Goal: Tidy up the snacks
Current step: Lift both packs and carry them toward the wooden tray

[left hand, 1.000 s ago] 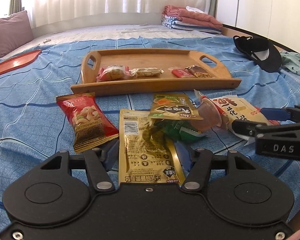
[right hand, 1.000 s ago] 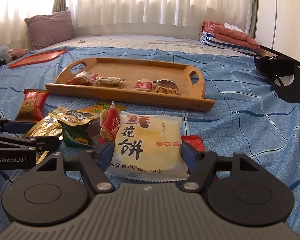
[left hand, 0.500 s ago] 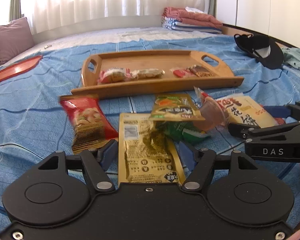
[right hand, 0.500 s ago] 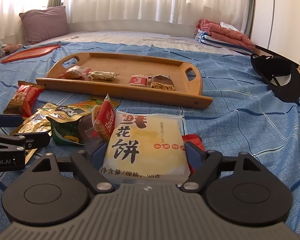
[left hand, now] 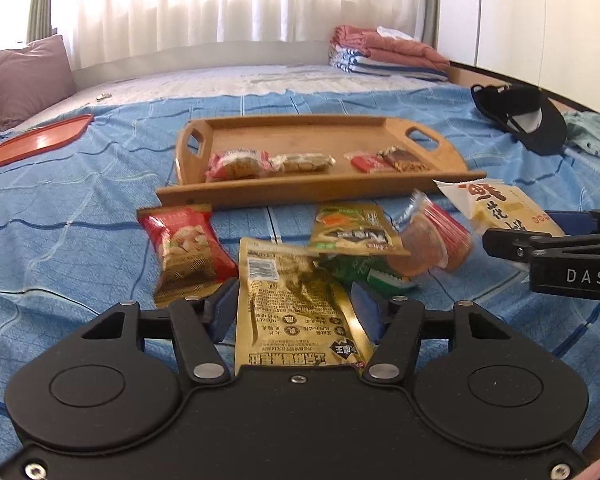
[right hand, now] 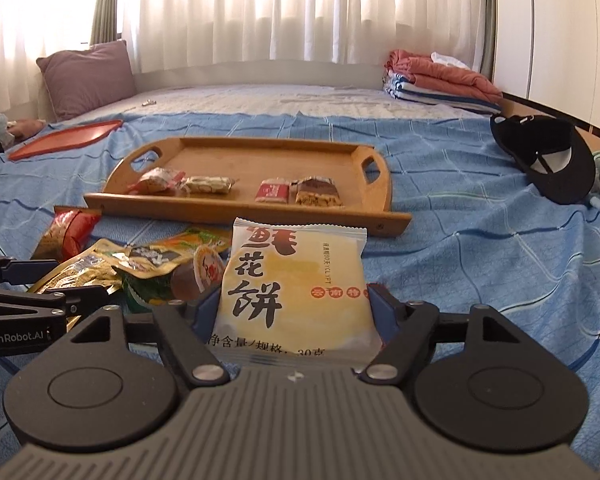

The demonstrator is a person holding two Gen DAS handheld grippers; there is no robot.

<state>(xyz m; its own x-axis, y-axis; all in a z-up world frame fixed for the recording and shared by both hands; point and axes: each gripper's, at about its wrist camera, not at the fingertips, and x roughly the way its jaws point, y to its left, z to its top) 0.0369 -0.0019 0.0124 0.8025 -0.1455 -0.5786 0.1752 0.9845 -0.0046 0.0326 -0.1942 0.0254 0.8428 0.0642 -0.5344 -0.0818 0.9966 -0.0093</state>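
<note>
My left gripper (left hand: 296, 308) is shut on a gold snack packet (left hand: 296, 312) and holds it lifted off the bed. My right gripper (right hand: 294, 308) is shut on a pale yellow flower-cake packet (right hand: 296, 288), tilted up; it also shows in the left wrist view (left hand: 504, 208). A wooden tray (left hand: 292, 196) lies ahead with several small snacks in a row, also seen in the right wrist view (right hand: 244, 208). Loose on the blue bedspread are a red nut packet (left hand: 184, 248), a green-gold packet (left hand: 356, 228) and a jelly cup (left hand: 424, 248).
A black cap (left hand: 528, 120) lies at the right. An orange-red tray (left hand: 36, 140) lies at the left. Folded blankets (left hand: 384, 56) and a mauve pillow (left hand: 24, 76) sit at the back. A green packet (left hand: 364, 272) lies under the pile.
Both grippers have risen and tilted with their packets. The flower-cake packet has lifted off the bed and the gold packet has come up from the pile.
</note>
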